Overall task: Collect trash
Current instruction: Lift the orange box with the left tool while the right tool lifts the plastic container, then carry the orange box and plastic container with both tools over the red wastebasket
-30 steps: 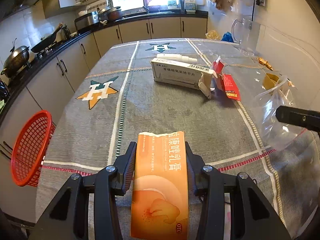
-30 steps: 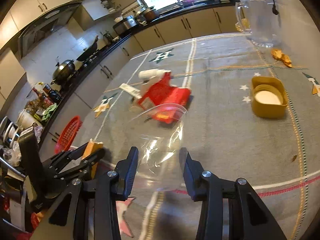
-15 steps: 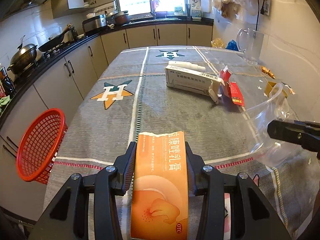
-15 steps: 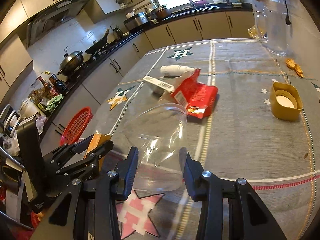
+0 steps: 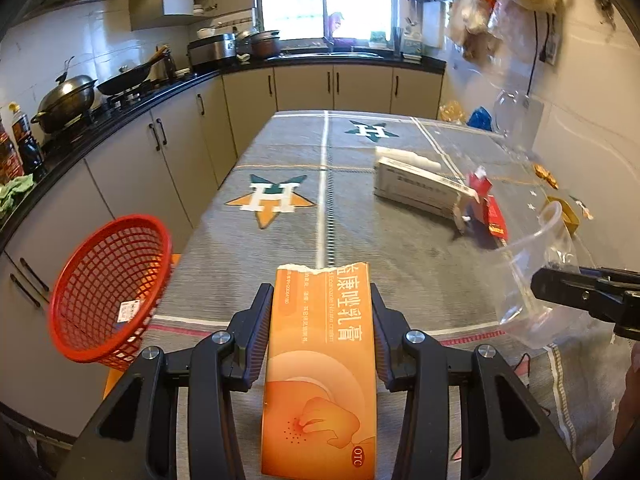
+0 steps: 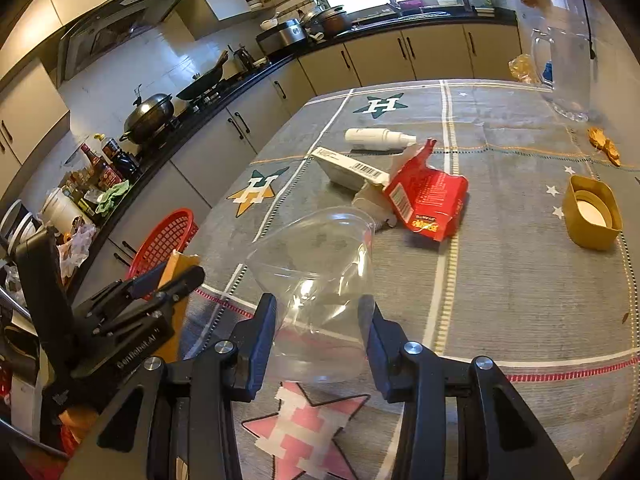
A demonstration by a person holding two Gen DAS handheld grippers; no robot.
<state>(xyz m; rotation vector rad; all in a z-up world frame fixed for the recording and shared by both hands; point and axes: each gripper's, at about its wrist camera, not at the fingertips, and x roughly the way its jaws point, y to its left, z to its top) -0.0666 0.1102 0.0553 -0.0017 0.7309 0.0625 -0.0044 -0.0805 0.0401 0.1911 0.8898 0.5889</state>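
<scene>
Both grippers loaded w/ trash above the tabletop's near edge.

Left wrist view: left gripper (image 5: 320, 320) is pinched on an orange ointment carton (image 5: 320, 368), torn end fwd, held over the near edge of the grey cloth-covered table (image 5: 280, 248). A red mesh basket (image 5: 108, 288) is seen tilted off the left edge. White medicine box (image 5: 420, 188) lies toward the right edge. Right wrist view: right gripper (image 6: 320, 328) is clamped on a clear plastic cup (image 6: 316, 276), rim fwd. Red carton (image 6: 428, 200), touching the white box, and white spray bottle (image 6: 376, 138) lie mid-table; yellow container (image 6: 592, 212) near the right edge.
</scene>
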